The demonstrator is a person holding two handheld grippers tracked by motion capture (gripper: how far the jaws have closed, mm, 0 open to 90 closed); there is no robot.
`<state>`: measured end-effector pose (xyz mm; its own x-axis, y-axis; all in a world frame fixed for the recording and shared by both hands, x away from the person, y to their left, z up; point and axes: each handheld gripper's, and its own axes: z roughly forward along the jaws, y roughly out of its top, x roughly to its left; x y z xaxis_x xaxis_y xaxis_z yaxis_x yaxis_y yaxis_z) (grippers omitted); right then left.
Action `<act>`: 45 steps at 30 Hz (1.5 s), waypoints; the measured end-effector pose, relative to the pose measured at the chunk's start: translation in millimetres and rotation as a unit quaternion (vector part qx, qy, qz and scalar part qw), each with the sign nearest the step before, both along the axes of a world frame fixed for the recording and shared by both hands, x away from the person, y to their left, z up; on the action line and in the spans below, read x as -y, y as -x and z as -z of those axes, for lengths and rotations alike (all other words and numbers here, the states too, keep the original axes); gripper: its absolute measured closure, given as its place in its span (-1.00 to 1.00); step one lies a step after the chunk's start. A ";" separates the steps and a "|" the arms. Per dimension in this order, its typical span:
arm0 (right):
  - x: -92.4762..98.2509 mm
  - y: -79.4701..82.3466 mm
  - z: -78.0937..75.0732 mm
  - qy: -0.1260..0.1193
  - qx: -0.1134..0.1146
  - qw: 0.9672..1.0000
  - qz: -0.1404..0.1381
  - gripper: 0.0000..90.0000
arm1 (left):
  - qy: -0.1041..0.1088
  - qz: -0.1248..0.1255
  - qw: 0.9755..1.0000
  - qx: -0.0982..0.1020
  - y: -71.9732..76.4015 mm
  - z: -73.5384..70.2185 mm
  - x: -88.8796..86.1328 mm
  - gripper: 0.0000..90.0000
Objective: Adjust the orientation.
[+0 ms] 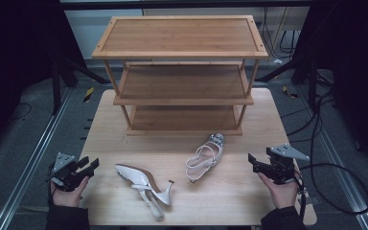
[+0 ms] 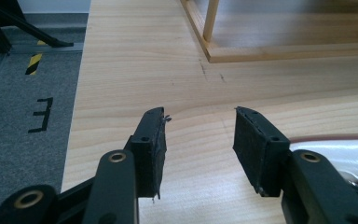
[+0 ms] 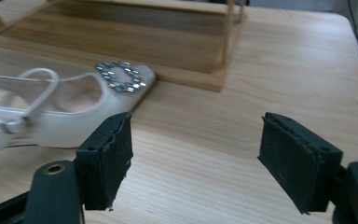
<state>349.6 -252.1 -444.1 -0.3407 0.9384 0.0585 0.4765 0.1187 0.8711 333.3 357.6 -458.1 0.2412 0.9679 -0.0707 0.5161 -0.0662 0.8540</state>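
Observation:
Two white shoes lie on the wooden table (image 1: 230, 196). A pointed slingback heel (image 1: 143, 183) rests on its side near the front left. A strappy shoe with a jewelled toe (image 1: 207, 154) lies in the middle, toe toward the rack. My left gripper (image 1: 90, 166) hovers at the table's left edge, left of the heel, jaws apart and empty. In the left gripper view the gripper (image 2: 199, 115) points over bare wood with the heel's glossy toe (image 2: 340, 150) at the right. My right gripper (image 1: 252, 161) is open and empty, right of the strappy shoe (image 3: 74, 100), as the right gripper view (image 3: 198, 120) shows.
A three-tier bamboo shoe rack (image 1: 182, 53) stands on the far half of the table, all shelves bare; its bottom frame (image 3: 186, 77) is just beyond the strappy shoe. Grey floor, metal rails and cables surround the table.

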 end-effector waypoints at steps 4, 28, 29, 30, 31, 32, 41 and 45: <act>-13.6 8.8 -6.6 -0.009 0.025 1.000 -0.015 -0.29 | -0.007 0.003 1.000 -0.007 2.8 1.4 2.9 0.15; -164.6 16.5 -46.8 0.012 0.032 0.975 -0.218 0.07 | -0.008 0.005 1.000 -0.012 4.4 6.5 3.0 0.01; -176.8 18.6 -45.1 0.012 0.029 0.972 -0.232 0.08 | -0.007 0.005 1.000 -0.010 4.8 6.0 3.5 0.01; -182.4 19.7 -43.5 0.012 0.027 0.971 -0.238 0.09 | -0.007 0.006 1.000 -0.009 5.0 5.7 3.6 0.00; -187.6 20.9 -41.4 0.013 0.024 0.970 -0.242 0.09 | -0.007 0.006 1.000 -0.009 5.0 5.8 3.8 0.01; -192.5 22.1 -38.9 0.017 0.022 0.969 -0.247 0.11 | -0.008 0.007 1.000 -0.009 4.9 5.8 3.7 0.01; -224.3 30.5 -15.0 0.033 -0.012 0.958 -0.285 0.16 | -0.011 0.009 1.000 -0.010 3.7 6.8 3.4 0.05; -238.3 35.4 -8.9 0.034 -0.021 0.953 -0.299 0.19 | -0.014 0.007 1.000 -0.010 4.1 6.4 3.6 0.09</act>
